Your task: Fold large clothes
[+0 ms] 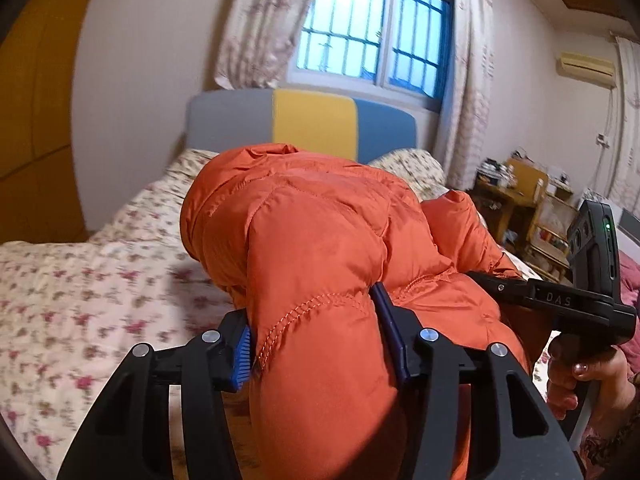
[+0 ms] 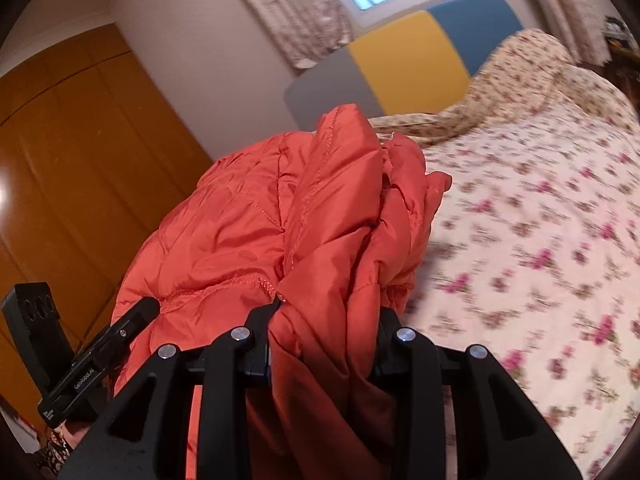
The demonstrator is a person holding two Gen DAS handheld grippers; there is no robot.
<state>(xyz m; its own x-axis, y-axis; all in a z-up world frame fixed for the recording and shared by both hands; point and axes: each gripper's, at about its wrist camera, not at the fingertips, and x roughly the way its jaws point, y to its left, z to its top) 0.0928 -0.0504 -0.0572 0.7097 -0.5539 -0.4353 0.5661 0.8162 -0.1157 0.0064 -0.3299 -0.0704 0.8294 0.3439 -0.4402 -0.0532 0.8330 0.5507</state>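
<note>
Nearest of all, the left gripper (image 1: 316,340) has its blue pads (image 1: 241,360) pressed into a thick quilted fold of the orange down jacket (image 1: 320,240), the puffy cloth bulging up between the two jaws and hiding the bed below it; the right gripper (image 2: 324,340) is clamped narrower on a bunched, crumpled edge of the same jacket (image 2: 320,220), its fingertips buried in the cloth; from the left wrist view the right gripper shows at the right edge (image 1: 520,292), its black handle gripped in a hand (image 1: 576,376), with its tip against the jacket; from the right wrist view the left gripper shows at the lower left (image 2: 136,312), likewise running into the orange cloth; the jacket hangs held between the two, raised above the bed (image 1: 80,300), whose cover is pale with small pink flowers; beyond the jacket lie floral pillows (image 2: 520,60) against a headboard (image 1: 312,120) in grey, yellow and blue panels; to the left stands an orange-brown wardrobe (image 2: 80,140); to the far right a cluttered wooden desk (image 1: 516,188); farthest off, a barred window (image 1: 372,24) glows blue between pale patterned curtains (image 1: 264,24), and an air conditioner (image 1: 586,68) sits high on the right wall.
</note>
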